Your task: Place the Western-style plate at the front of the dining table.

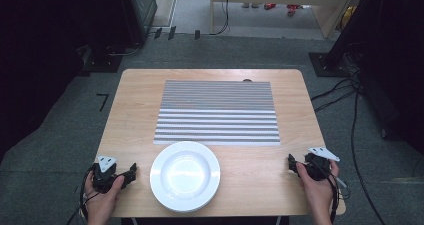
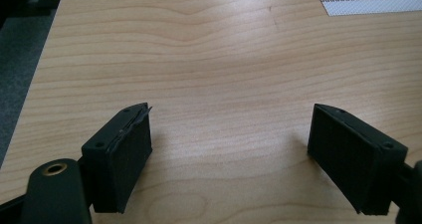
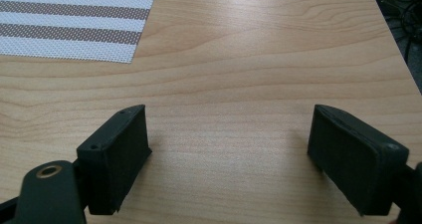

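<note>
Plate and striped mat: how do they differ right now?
The plate is round, plain glossy white and smaller; the striped mat is rectangular, banded grey and white, and much larger. The plate sits at the table's near edge between the left tongs and right tongs; the mat lies farther back, mid-table. Both lie flat, untouched, near edges almost meeting.

A lab: cables (image 1: 350, 130) trailing over grey carpet (image 1: 60, 135).

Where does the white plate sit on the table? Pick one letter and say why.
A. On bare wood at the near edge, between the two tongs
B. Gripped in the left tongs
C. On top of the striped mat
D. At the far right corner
A: the white plate lies on bare table wood, just short of the striped mat, with the left tongs and right tongs open on either side.
</note>
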`<state>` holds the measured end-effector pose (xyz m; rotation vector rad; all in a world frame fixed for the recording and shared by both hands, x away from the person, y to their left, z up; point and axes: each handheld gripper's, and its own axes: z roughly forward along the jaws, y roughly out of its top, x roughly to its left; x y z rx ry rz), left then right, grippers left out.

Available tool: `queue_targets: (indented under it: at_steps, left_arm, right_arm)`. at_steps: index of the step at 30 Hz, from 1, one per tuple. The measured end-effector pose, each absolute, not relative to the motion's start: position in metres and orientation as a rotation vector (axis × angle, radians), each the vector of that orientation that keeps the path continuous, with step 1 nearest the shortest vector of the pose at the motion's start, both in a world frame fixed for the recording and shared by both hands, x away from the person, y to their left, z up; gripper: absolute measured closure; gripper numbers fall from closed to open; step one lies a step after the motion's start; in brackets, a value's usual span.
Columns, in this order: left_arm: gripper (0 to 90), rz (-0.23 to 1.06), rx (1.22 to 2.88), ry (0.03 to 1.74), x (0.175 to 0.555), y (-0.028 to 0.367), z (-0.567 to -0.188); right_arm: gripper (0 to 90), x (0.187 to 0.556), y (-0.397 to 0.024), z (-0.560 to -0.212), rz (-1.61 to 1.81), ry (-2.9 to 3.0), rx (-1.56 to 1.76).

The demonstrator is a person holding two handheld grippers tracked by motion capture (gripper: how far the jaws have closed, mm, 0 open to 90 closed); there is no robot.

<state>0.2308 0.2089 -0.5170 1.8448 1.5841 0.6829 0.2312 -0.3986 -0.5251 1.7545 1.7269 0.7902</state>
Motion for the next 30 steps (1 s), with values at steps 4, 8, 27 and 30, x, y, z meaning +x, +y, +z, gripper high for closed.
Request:
queue_targets:
  at_steps: [4,8,27,30]
  left_arm:
    - [17.4,0.626,1.768,1.61,0.229,0.212,-0.511]
    - [17.3,0.637,1.736,1.581,0.225,0.211,-0.503]
    - [16.8,0.526,1.704,1.453,0.214,0.179,-0.484]
    - [16.9,0.499,1.707,1.441,0.213,0.175,-0.484]
  right_arm:
    - [15.2,0.231,-0.398,-0.525,0.792,1.713,1.765]
    - [14.7,0.23,-0.396,-0.523,0.843,1.706,1.788]
    - [16.3,0.223,-0.331,-0.489,1.076,1.715,1.623]
    - [18.9,0.221,-0.321,-0.485,1.114,1.721,1.602]
